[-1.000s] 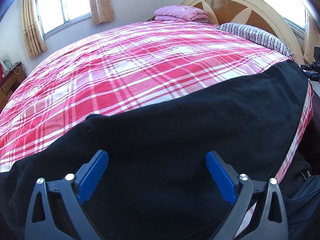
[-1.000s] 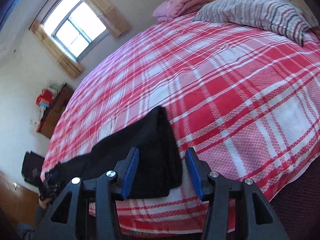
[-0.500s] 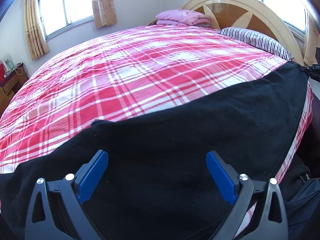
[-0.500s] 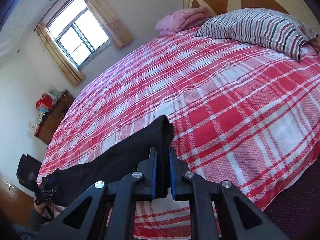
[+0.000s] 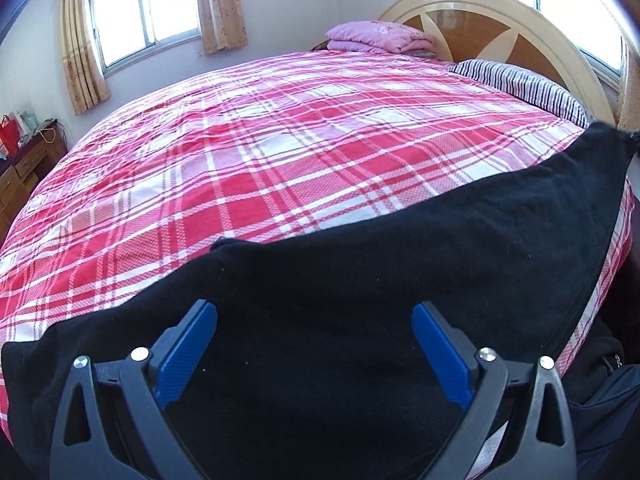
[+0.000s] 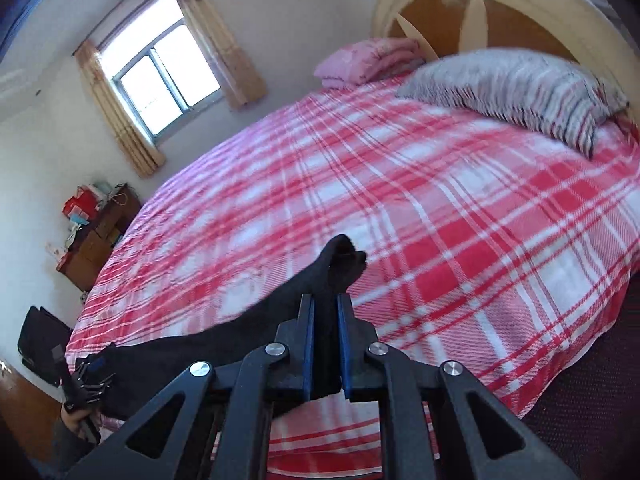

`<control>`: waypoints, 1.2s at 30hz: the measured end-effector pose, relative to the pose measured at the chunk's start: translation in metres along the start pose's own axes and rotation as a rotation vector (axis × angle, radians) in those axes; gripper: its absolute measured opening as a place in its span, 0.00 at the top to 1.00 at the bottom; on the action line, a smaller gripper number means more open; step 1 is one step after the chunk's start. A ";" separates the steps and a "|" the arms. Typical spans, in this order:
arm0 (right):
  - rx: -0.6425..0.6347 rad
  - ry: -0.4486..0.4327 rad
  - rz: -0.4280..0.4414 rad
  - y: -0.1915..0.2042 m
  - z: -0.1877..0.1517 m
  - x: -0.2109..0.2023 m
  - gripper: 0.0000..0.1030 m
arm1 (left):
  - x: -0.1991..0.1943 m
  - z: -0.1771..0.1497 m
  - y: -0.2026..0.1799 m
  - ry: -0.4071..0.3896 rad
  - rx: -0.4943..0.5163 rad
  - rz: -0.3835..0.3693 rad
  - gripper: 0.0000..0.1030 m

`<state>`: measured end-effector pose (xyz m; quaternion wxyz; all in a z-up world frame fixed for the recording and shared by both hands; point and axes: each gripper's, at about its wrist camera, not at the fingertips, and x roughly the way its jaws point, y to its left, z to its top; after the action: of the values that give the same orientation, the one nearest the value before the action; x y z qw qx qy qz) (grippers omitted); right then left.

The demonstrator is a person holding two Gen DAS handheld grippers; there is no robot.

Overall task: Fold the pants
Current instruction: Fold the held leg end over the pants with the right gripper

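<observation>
Black pants [image 5: 400,280] lie along the near edge of a bed with a red and white plaid cover [image 5: 280,152]. My left gripper [image 5: 314,344] is open, its blue pads spread wide just above the wide end of the pants. My right gripper [image 6: 325,320] is shut on the leg end of the pants [image 6: 340,260] and holds it raised off the cover; the cloth stretches from there down to the left gripper [image 6: 88,376], seen far left in the right wrist view.
A striped pillow [image 6: 520,92] and a folded pink blanket [image 6: 368,60] lie at the wooden headboard [image 5: 500,28]. A wooden dresser [image 6: 92,240] stands by the far wall under curtained windows. A dark bag [image 6: 40,340] sits on the floor.
My right gripper closed on the leg end of the pants and lifted it, pulling the cloth taut. My left gripper stayed open over the wide end, and rose slightly.
</observation>
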<state>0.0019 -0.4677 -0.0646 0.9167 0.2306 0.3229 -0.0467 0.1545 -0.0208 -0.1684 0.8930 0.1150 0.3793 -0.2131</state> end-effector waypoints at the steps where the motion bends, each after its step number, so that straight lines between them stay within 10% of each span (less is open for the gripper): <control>1: -0.028 -0.017 0.005 0.014 0.000 -0.006 0.90 | 0.000 0.000 0.000 -0.001 -0.002 -0.002 0.02; 17: -0.356 0.068 0.223 0.203 -0.028 0.041 0.90 | -0.012 0.009 0.006 -0.039 -0.042 -0.027 0.02; 36: -0.699 0.455 0.364 0.357 -0.161 0.178 0.87 | -0.017 0.012 0.032 -0.073 -0.168 -0.110 0.02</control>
<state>0.1337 -0.0657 -0.1441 0.8387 -0.0354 0.4665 0.2787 0.1663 0.0082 -0.1466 0.8996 0.0110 0.3687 -0.2336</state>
